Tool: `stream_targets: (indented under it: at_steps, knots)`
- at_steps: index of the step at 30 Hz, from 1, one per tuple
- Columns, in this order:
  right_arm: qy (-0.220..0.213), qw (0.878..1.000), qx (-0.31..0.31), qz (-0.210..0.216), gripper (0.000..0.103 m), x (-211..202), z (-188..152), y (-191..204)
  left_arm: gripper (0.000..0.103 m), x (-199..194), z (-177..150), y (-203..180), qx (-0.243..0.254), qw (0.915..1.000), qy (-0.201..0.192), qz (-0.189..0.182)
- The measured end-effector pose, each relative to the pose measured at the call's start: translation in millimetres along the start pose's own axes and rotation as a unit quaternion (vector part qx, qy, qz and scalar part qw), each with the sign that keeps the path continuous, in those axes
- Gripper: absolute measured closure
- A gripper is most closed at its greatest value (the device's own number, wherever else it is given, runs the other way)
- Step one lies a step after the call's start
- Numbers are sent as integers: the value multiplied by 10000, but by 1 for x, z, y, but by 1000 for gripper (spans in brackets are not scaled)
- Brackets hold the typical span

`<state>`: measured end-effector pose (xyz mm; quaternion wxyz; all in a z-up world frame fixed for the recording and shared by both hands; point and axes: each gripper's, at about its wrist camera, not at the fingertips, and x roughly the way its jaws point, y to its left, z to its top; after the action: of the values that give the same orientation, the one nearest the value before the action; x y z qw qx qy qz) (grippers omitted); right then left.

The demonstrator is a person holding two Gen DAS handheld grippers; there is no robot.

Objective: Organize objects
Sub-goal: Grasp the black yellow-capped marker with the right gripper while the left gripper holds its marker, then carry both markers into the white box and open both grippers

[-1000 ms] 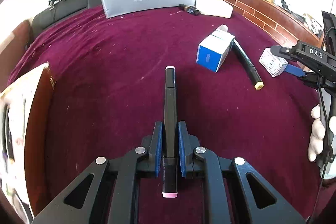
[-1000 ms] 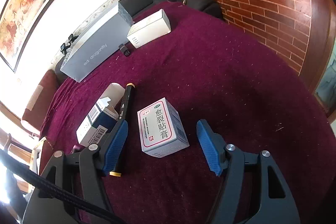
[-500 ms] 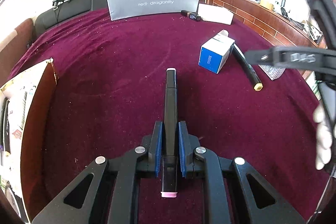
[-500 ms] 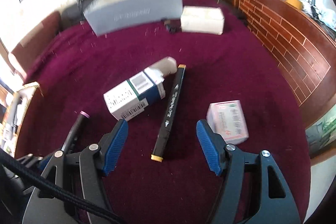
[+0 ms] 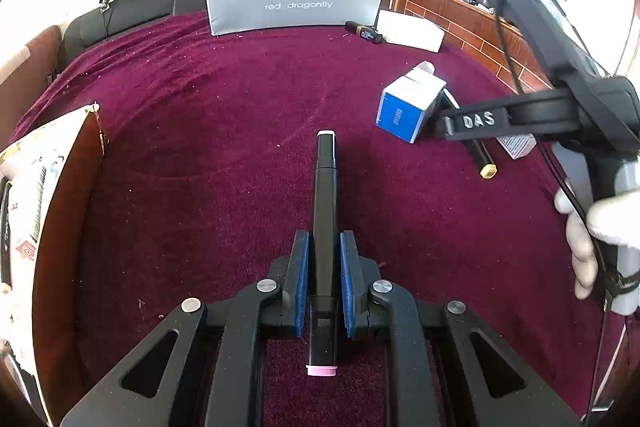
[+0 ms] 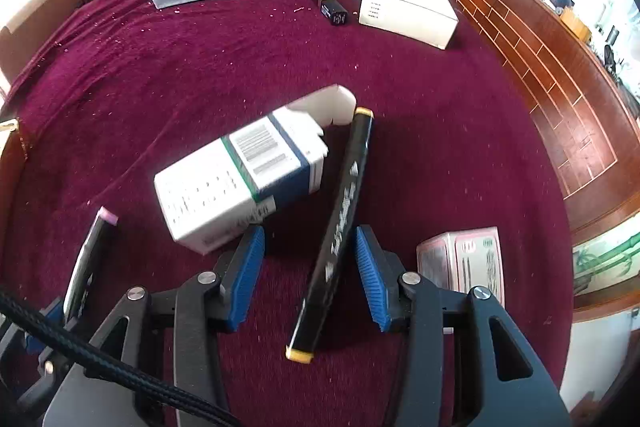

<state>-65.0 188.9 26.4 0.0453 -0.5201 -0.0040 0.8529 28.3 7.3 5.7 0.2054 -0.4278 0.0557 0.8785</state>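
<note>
My left gripper [image 5: 323, 259] is shut on a black marker with pink end caps [image 5: 325, 195], which points forward over the maroon cloth [image 5: 200, 147]. My right gripper [image 6: 308, 233] hangs over a black marker with yellow caps [image 6: 344, 219]. Its jaws are closing with that marker between them; the left pad stands clear of it. A blue and white carton [image 6: 240, 179] lies just left of this marker, its flap open. A small pink and white box [image 6: 464, 259] sits to the right. In the left wrist view the carton [image 5: 404, 111] lies at the right.
A grey "red dragonfly" box [image 5: 292, 3], a white box [image 6: 408, 11] and a small black tube [image 6: 332, 7] stand at the back. A brown tray with packets [image 5: 60, 187] is at the left. A wooden brick-pattern rail [image 6: 560, 87] borders the right. A gloved hand [image 5: 584, 227] holds the right gripper.
The right gripper swung left from over the pink and white box to the yellow-capped marker, rolling as it went, and its jaws narrowed. The left gripper kept still with its marker.
</note>
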Motion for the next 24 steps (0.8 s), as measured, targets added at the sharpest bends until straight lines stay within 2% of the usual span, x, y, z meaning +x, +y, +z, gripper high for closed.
stream_targets:
  at_steps: [3, 6, 8, 10, 15, 24]
  knots:
    - [76, 9999, 73, 17, 59, 5, 10, 0, 92, 0, 0, 0, -18, 10000, -1, -21]
    - [56, 9998, 177, 110, 65, 6, 10, -2, 92, -1, 0, 2, -49, 10000, -5, -57]
    - [-15, 9998, 162, 115, 86, 4, 7, -2, 92, -1, 0, 2, -46, 10000, -6, -53]
    - [-26, 9996, 228, 172, 91, 2, 5, -2, 92, -1, 0, 2, -56, 10000, -7, -65]
    - [-111, 9969, 580, 523, 91, -8, -11, -13, 92, -1, 0, 5, -124, 9998, -14, -145]
    - [-329, 9928, 802, 831, 91, -37, -36, -26, 92, -8, -3, 15, -414, 9983, -37, -403]
